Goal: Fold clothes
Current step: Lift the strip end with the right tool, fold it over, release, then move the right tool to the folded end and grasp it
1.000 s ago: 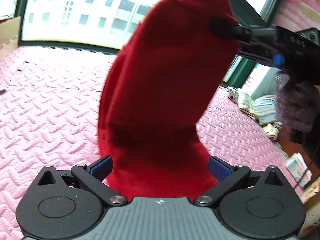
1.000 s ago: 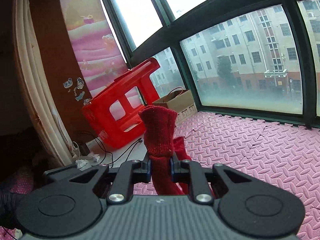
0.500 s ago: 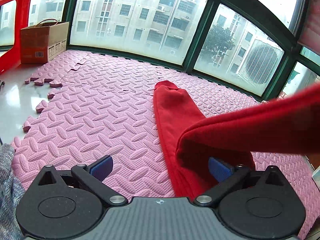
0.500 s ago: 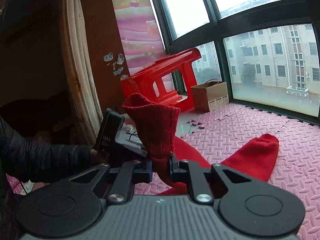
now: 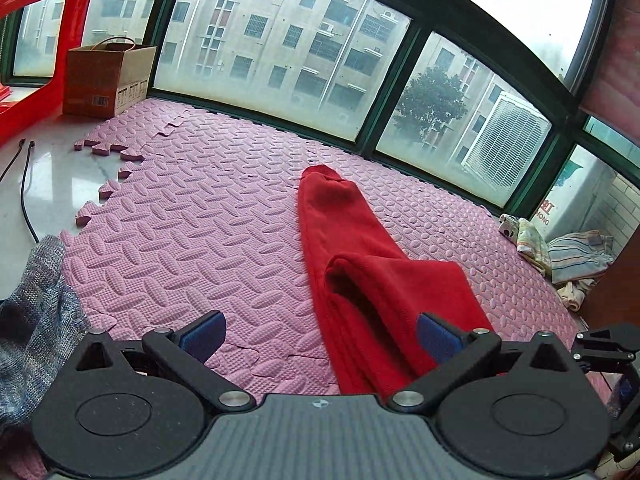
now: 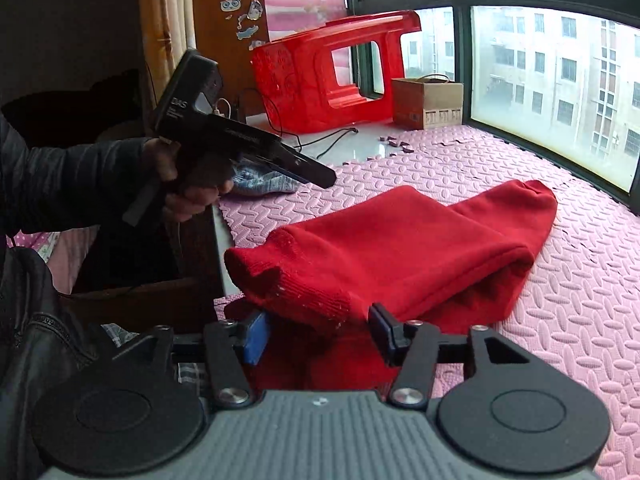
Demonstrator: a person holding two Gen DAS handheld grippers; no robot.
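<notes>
I see the red garment (image 5: 352, 248) lying folded over on the pink foam mat (image 5: 192, 216), its far end pointing toward the window edge, near end at the mat's front edge by me. My left gripper (image 5: 320, 334) has jaws wide, nothing between the pads, cloth lying below the right-side pad. My right gripper (image 6: 316, 334) is also spread wide, with the ribbed cuff (image 6: 296, 280) just ahead of the pads; can't tell if it touches them. In the right wrist view the left hand (image 6: 188, 184) holds its gripper above the mat's left edge. Grey knit (image 5: 32, 304) sits at that edge, cardboard box (image 5: 106, 80) and red stool (image 6: 324, 76) at the far left corner
</notes>
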